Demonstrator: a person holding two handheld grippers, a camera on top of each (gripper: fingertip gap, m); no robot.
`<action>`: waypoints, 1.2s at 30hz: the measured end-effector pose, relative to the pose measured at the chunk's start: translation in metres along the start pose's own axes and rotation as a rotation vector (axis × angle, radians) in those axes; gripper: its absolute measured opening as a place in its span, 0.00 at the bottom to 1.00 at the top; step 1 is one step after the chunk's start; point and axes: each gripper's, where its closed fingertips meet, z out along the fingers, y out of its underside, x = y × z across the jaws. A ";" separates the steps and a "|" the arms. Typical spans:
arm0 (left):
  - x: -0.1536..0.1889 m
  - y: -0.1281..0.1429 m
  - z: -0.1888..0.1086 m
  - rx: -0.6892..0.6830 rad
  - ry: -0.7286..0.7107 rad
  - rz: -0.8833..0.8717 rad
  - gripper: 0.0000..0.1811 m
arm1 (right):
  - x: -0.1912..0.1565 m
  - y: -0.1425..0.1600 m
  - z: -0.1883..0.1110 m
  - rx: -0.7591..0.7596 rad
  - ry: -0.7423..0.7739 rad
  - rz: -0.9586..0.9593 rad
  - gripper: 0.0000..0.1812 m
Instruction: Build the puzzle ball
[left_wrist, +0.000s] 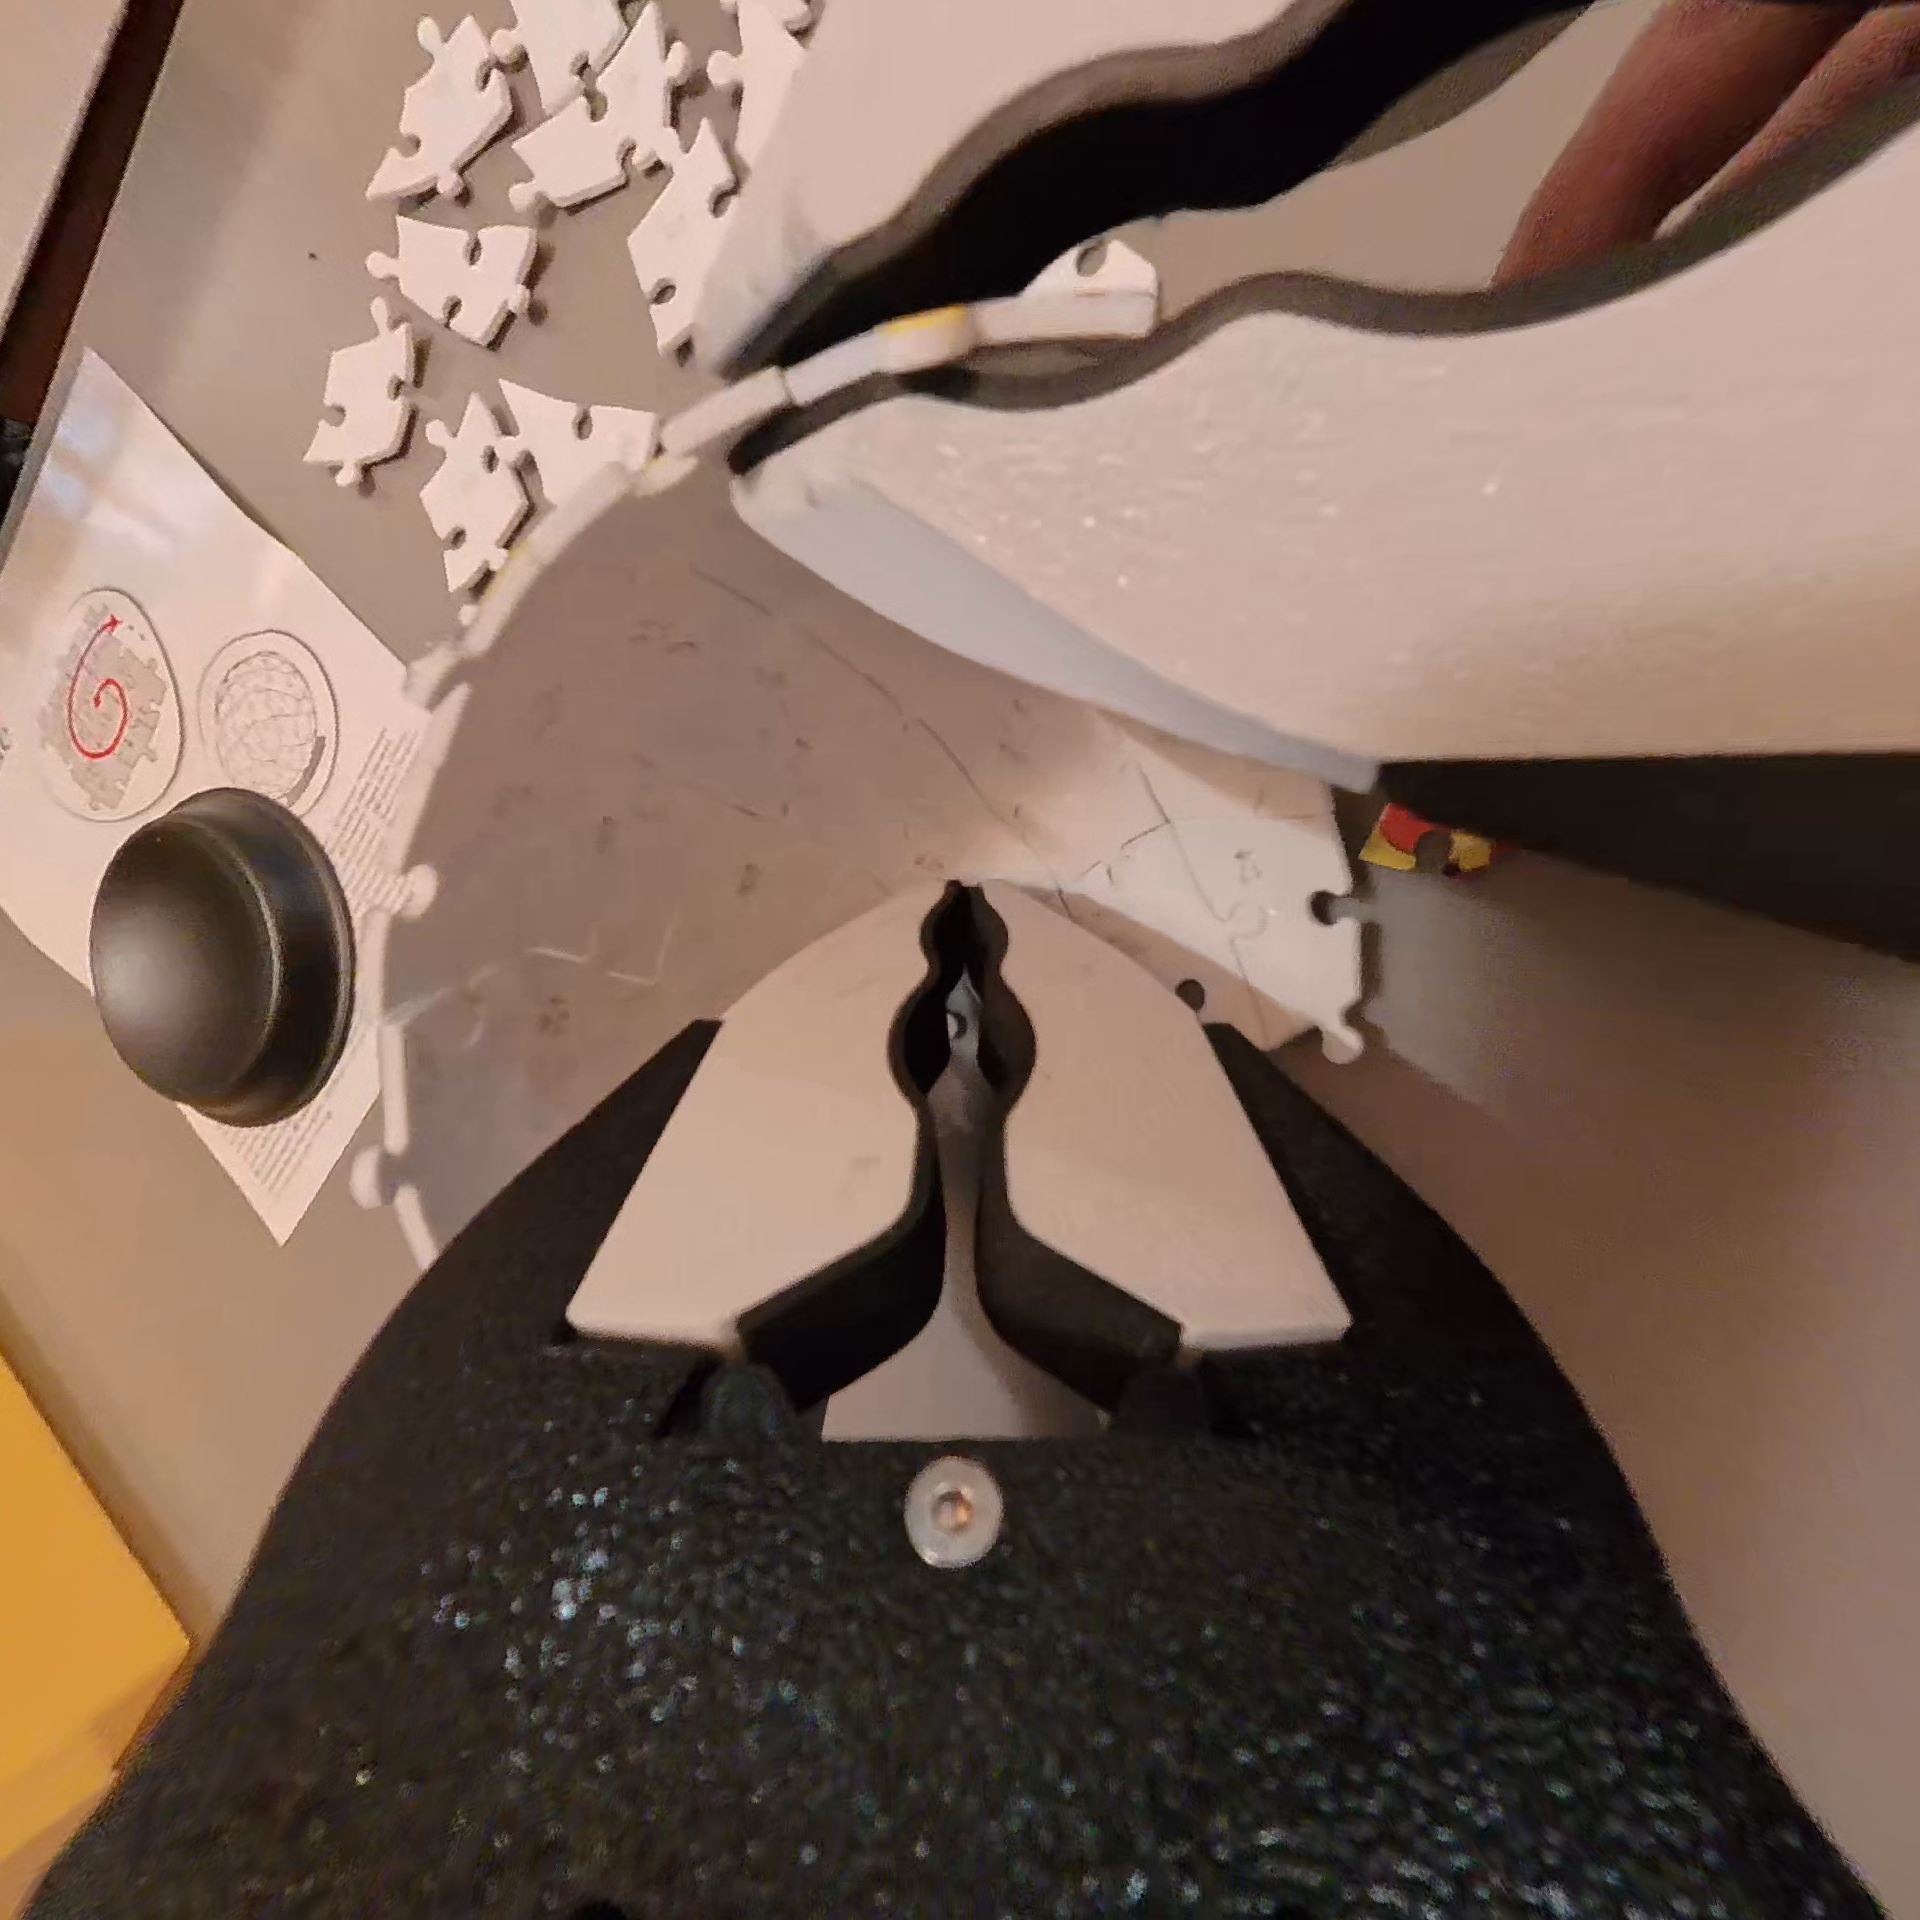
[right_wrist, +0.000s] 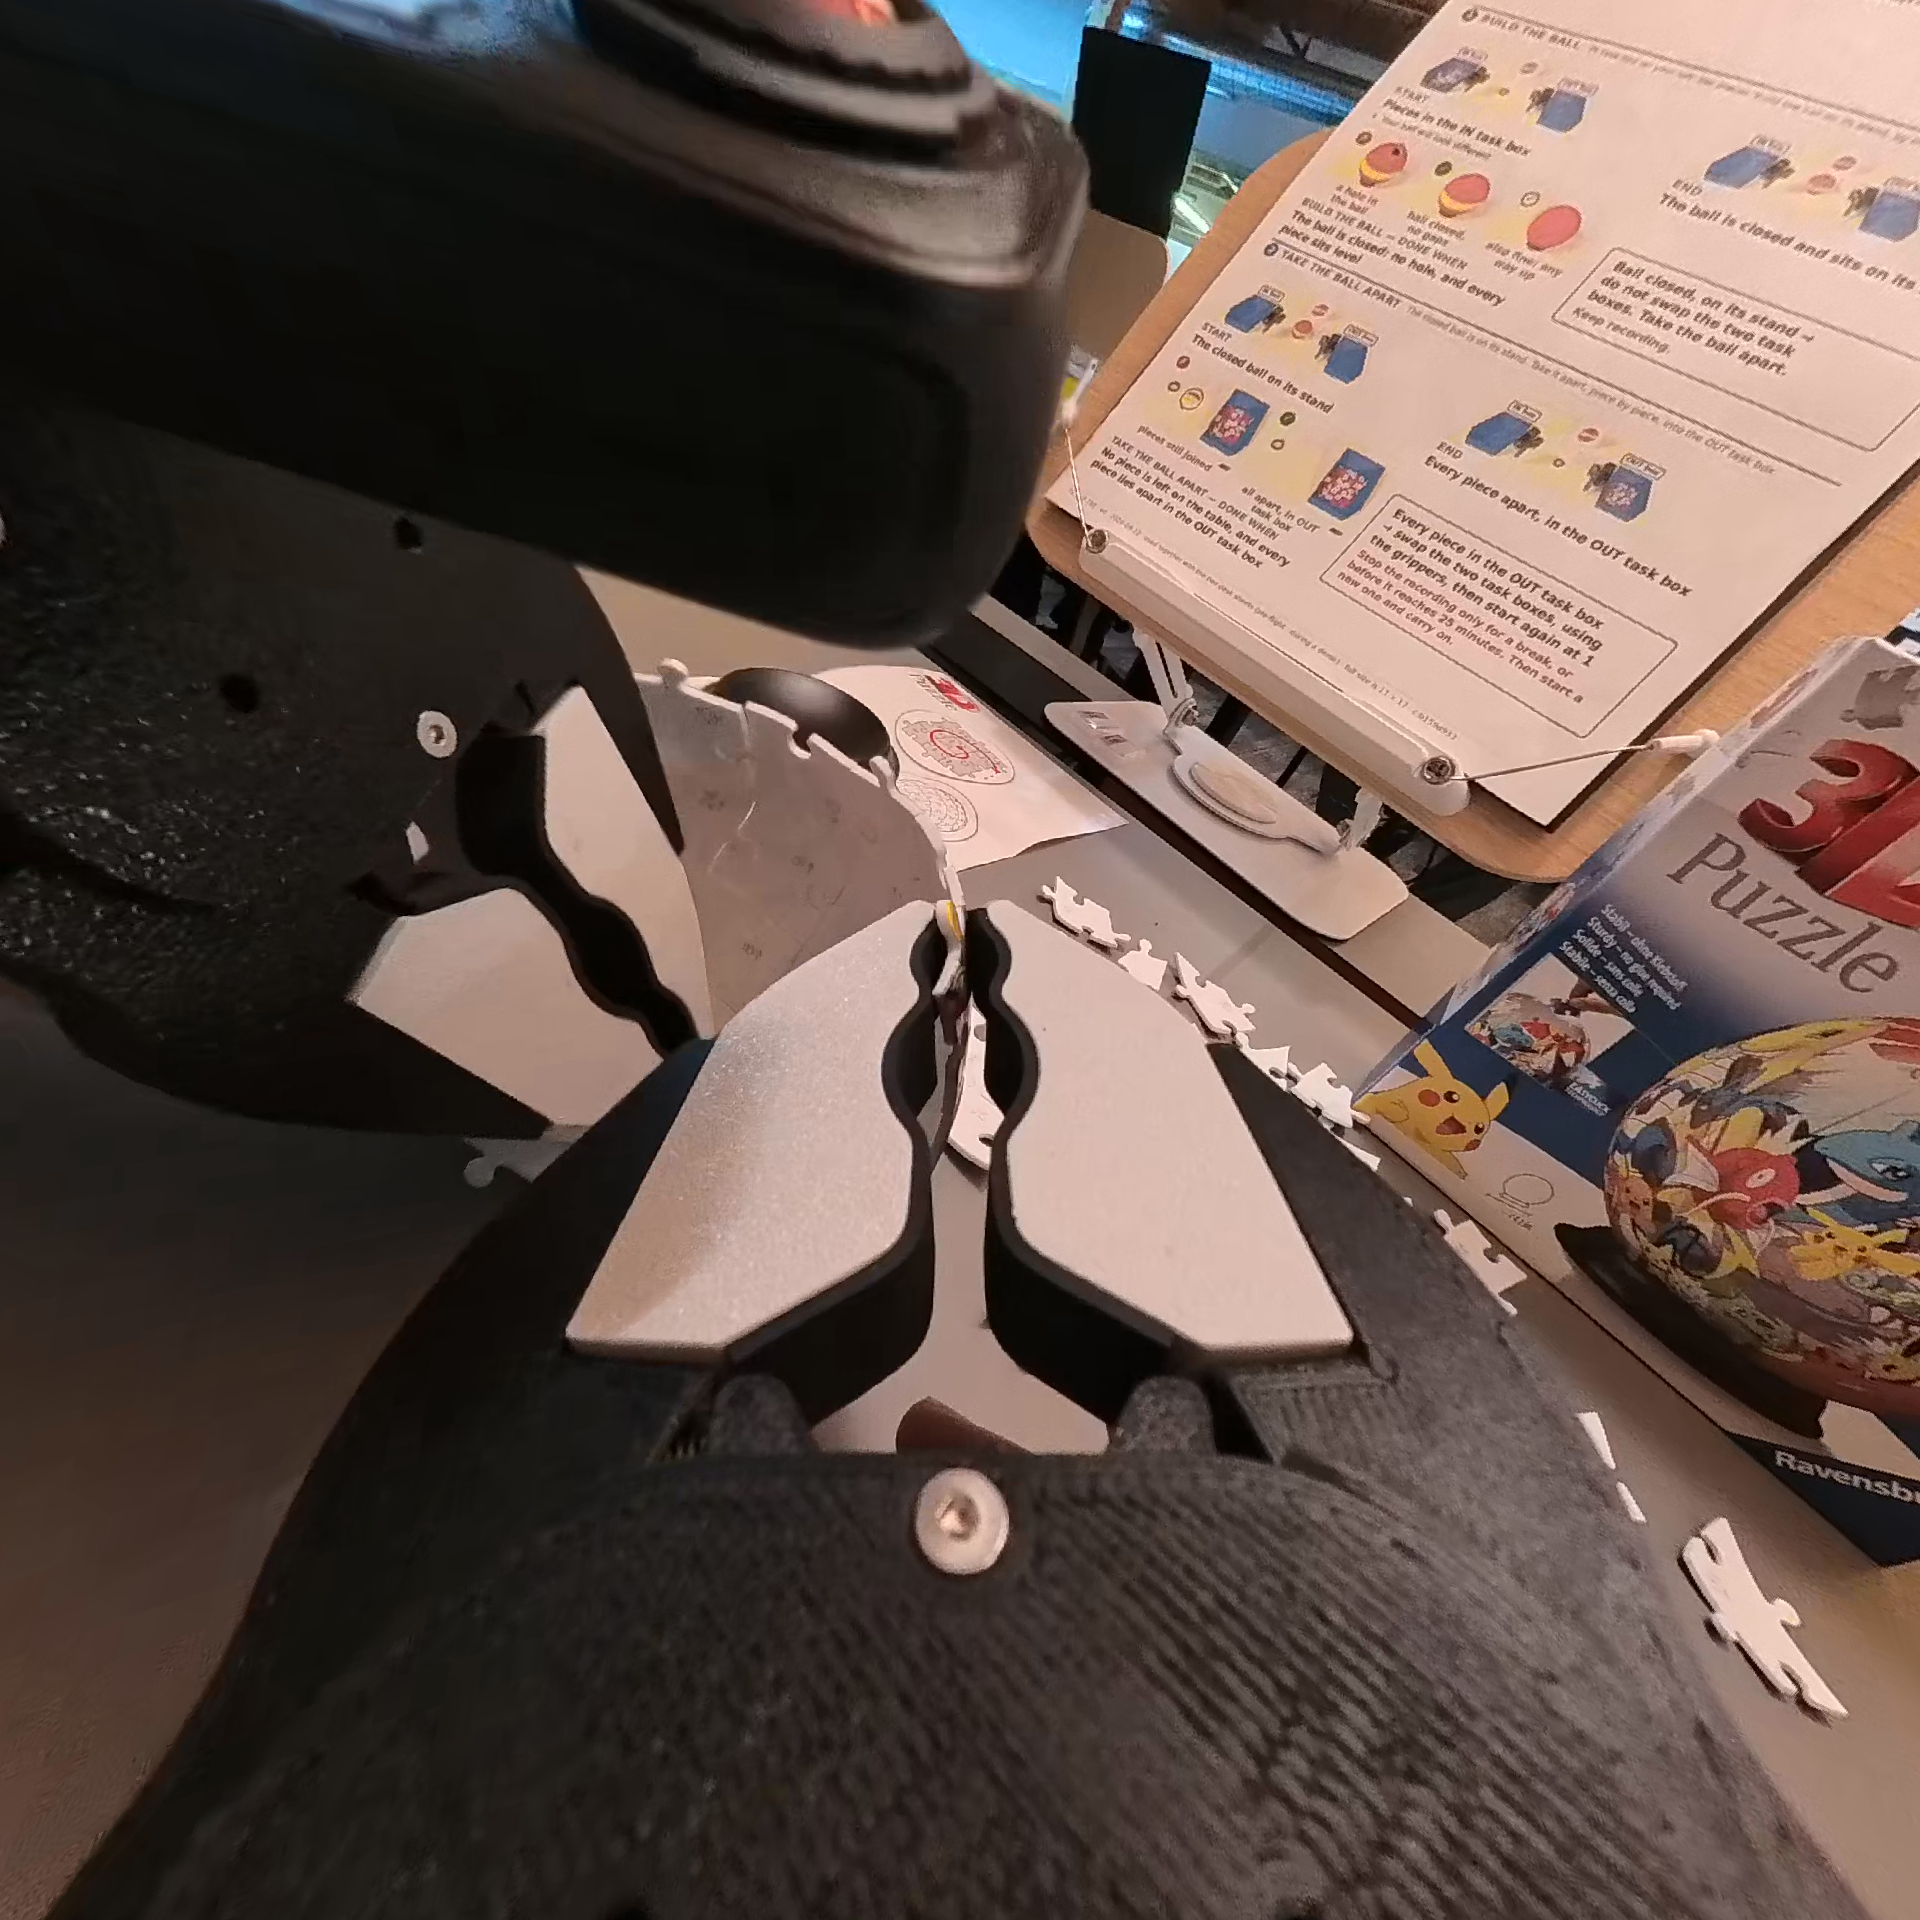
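The partly built puzzle ball (left_wrist: 665, 790) is a curved shell with its white inner side toward me. My left gripper (left_wrist: 961, 909) is shut on the shell's lower edge. My right gripper (left_wrist: 764, 410) reaches in from the upper right and is shut on a puzzle piece (left_wrist: 1091, 289) at the shell's upper rim. In the right wrist view, my right gripper (right_wrist: 954, 951) pinches that piece (right_wrist: 948, 925) edge-on against the shell (right_wrist: 790, 852). The left gripper (right_wrist: 634, 935) holds the shell from the left. Loose white pieces (left_wrist: 468, 135) lie on the grey table.
A black ball stand (left_wrist: 218, 956) sits on a paper instruction sheet (left_wrist: 125, 582) at the left. More loose pieces (right_wrist: 1205, 997) lie along the table. The puzzle box (right_wrist: 1714, 1122) stands at the right. An instruction board (right_wrist: 1507, 364) on a white holder stands behind. Some 8 centimeters of space lies between my two pairs of fingers.
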 end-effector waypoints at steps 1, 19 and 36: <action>0.000 0.001 0.001 -0.009 -0.001 0.006 0.00 | 0.000 0.000 0.000 -0.001 0.000 0.001 0.02; -0.007 -0.005 -0.001 -0.020 -0.080 0.035 0.00 | 0.002 0.002 0.000 -0.007 0.005 0.010 0.02; -0.006 -0.001 0.006 -0.048 -0.070 0.165 0.00 | 0.004 0.004 0.003 -0.027 0.005 0.023 0.02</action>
